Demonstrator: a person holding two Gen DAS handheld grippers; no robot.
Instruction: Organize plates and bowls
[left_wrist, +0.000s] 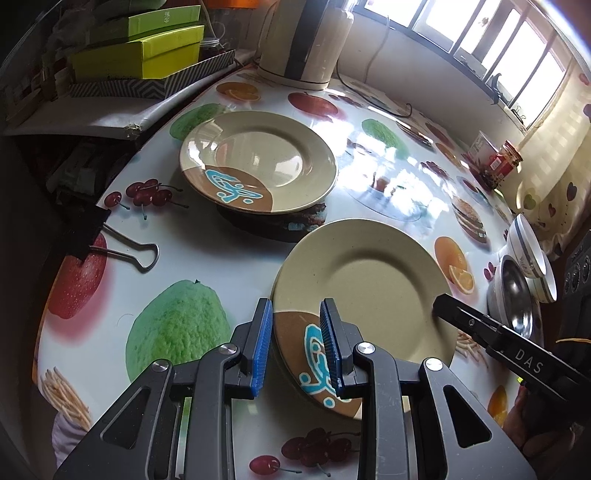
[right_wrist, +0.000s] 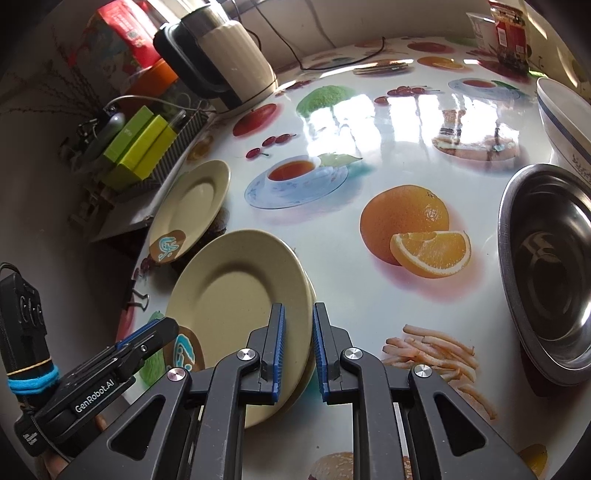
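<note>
Two tongs grip near plate (left_wrist: 364, 295), lifted off counter (left_wrist: 229, 254): left tongs (left_wrist: 297, 347) clamp patterned rim edge, right tongs (right_wrist: 298, 352) pinch opposite rim narrowly. Risk: uneven pull twists glossy plate from pads, drops it. Farther: second plate (left_wrist: 258, 162) flat on counter; stacked bowls (left_wrist: 524, 273) well apart, right.

Near plate (left_wrist: 369, 291) before far plate (left_wrist: 258, 162); kettle (left_wrist: 303, 40) behind; bowls (left_wrist: 524, 273) right.
</note>
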